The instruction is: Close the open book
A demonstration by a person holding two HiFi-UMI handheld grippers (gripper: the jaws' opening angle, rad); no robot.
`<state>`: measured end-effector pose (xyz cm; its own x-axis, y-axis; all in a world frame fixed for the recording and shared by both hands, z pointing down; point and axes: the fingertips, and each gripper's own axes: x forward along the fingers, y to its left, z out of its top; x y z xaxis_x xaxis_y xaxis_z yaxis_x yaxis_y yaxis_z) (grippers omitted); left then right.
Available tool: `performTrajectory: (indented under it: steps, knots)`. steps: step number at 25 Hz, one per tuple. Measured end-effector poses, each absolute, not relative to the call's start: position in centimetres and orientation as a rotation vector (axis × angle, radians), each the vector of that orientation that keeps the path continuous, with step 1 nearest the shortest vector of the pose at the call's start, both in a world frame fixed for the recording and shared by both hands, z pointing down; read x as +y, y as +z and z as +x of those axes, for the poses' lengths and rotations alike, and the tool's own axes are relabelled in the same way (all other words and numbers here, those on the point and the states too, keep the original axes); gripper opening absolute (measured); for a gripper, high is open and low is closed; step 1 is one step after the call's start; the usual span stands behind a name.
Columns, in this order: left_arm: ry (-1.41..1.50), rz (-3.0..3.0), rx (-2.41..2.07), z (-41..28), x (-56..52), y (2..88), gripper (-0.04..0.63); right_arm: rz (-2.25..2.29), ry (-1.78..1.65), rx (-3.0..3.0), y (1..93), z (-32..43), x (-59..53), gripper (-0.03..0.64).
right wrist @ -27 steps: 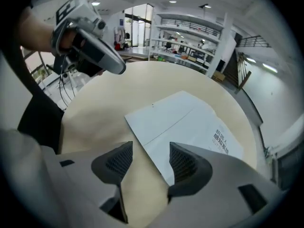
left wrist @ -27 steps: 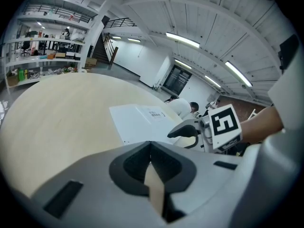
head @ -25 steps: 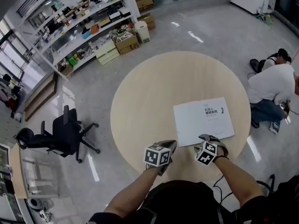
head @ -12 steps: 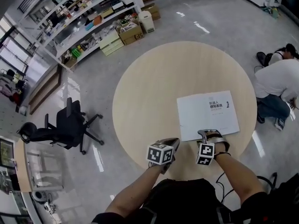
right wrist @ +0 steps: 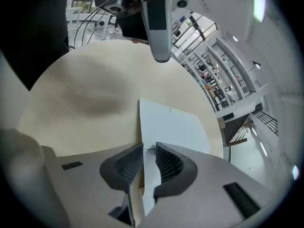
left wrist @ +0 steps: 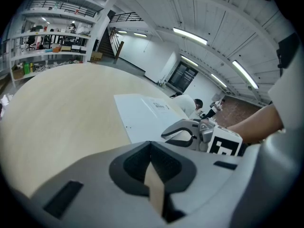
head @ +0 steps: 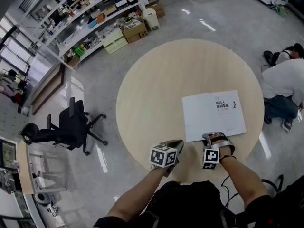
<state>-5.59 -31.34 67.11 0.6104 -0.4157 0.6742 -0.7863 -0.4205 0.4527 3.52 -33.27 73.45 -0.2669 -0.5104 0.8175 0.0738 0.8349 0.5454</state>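
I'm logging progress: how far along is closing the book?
Done: nothing visible yet; the white book lies flat on the table, printed face up. In hand: the right tool has just been closing its jaws on the near edge, now between them; the left tool sits shut, empty. Left: likely turning that leaf over to close it.
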Motion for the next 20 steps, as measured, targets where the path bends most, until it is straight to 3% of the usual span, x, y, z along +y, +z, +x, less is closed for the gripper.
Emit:
performTrajectory:
  steps: [7,12,20]
  knots:
    - [0.616,2.073,-0.934,-6.3,-31.6,67.0,-0.011,0.622,-0.410,-1.930,71.2,3.6,-33.7,0.008]
    - [0.570,2.100,-0.904,-5.2,-32.8,66.1,-0.011,0.816,-0.178,-2.059,69.0,4.8,-34.0,0.005]
    - [0.584,2.165,-0.755,-0.1,-33.5,65.2,-0.011,1.254,0.471,-2.202,66.4,10.6,-34.8,0.005]
